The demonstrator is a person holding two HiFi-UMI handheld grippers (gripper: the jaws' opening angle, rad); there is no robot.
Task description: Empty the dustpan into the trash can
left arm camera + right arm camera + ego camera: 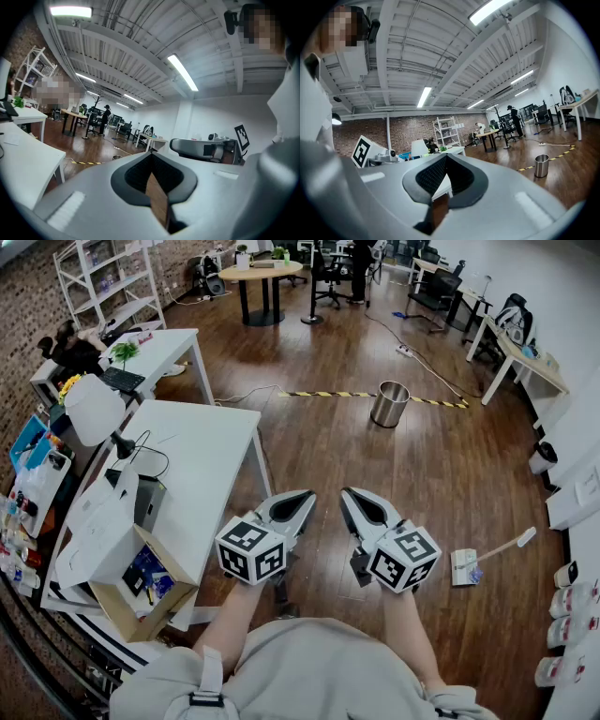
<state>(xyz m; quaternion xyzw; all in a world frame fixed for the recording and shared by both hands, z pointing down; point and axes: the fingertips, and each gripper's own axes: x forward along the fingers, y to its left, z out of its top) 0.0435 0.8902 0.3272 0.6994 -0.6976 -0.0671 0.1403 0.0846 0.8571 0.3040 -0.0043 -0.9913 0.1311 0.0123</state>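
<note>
Dustpan (466, 565), pale, with a long light handle and something blue by its pan, lies flat on the dark wooden floor (450, 474) at the right of the head view. It is well apart from both claws and touches neither, out to the right of the right claw (352, 499). The shiny round metal trash can (389, 404) stands upright farther ahead, beyond both claws, just on the near side of a yellow-and-black striped tape line (328, 394) on the floor. In the right gripper view the can (541, 165) shows to the right of the jaws.

The right claw (446, 156) is clenched with its tips together and nothing between them. The left claw (302, 501) is held beside it, both roughly level and pointing ahead. In its own view the left claw (151, 154) is likewise clenched and empty, with only floor seen through the gap behind the tips.

A white bench (206, 456) stands to the left of the left claw, with an open cardboard box (141, 587) at its near end.
</note>
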